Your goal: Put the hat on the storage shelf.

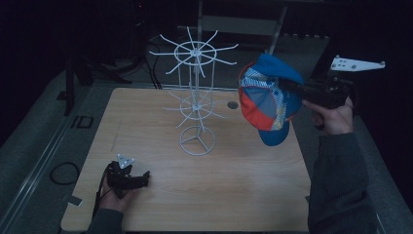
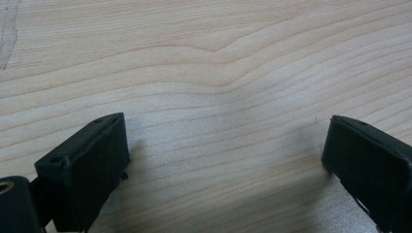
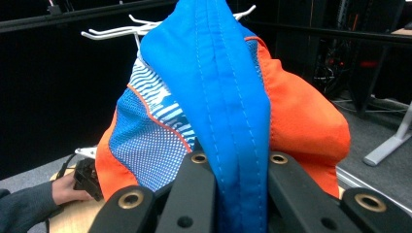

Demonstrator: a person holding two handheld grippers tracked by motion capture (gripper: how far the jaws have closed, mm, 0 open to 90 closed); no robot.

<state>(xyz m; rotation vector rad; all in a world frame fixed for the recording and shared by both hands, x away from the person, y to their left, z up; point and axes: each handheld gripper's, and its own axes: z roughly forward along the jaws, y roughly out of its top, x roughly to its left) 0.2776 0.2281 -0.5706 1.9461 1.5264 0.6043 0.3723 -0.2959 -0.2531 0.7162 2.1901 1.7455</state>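
A blue, orange and striped cap point(image 1: 267, 100) hangs in the air to the right of a white wire rack point(image 1: 196, 92) that stands mid-table. My right gripper point(image 1: 285, 85) is shut on the cap's blue fabric point(image 3: 233, 111), with the rack's upper prongs point(image 3: 121, 30) visible behind it. My left gripper point(image 1: 143, 178) rests on the wooden table point(image 1: 234, 180) near the front left corner. Its jaws stand wide apart over bare wood, and one black finger point(image 2: 87, 167) shows at the left of the left gripper view.
A small round dark spot point(image 1: 233, 105) sits on the table behind the rack. A coiled cable point(image 1: 63, 173) lies on the floor to the left. Dark stands and metal legs point(image 1: 277, 29) are beyond the table's far edge.
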